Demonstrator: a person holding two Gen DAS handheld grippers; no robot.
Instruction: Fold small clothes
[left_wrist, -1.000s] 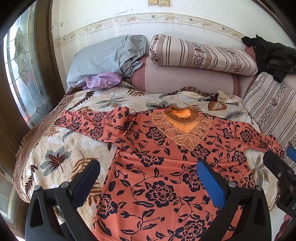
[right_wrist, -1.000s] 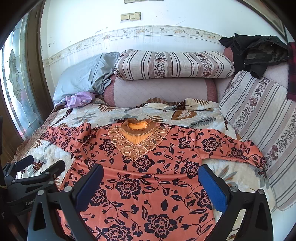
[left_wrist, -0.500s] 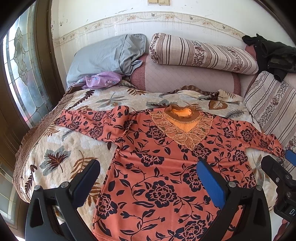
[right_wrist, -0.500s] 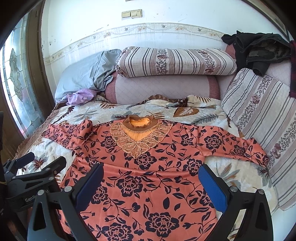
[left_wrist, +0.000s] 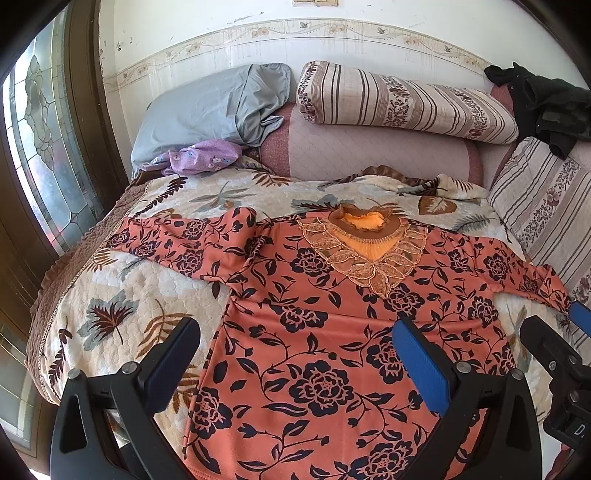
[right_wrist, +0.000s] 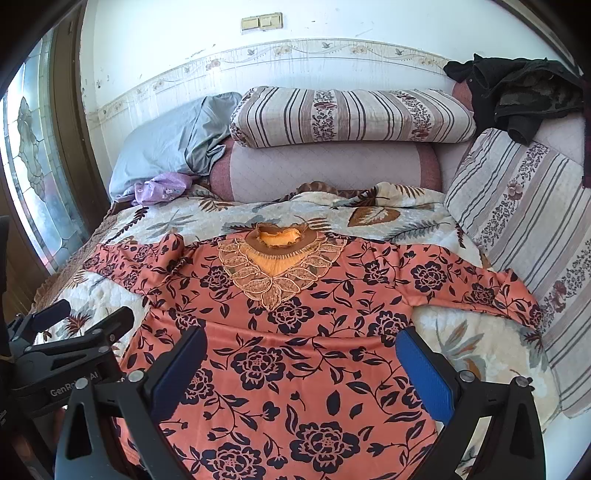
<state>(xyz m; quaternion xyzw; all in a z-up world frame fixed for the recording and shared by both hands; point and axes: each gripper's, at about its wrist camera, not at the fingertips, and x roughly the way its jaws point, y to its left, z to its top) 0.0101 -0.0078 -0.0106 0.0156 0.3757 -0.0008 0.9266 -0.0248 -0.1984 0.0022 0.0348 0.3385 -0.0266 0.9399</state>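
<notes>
Orange floral top (left_wrist: 325, 332) spread flat on the bed (left_wrist: 122, 295), sleeves out | thin, floppy, probably slippery knit | left gripper (left_wrist: 295, 365) and right gripper (right_wrist: 303, 369) both spread, empty | I'd pinch sleeve cuff or hem corners

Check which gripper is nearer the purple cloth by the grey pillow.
Left. The left gripper hangs over the shirt's window-side half, the purple cloth's side. The right gripper hangs further toward the striped cushion.
</notes>
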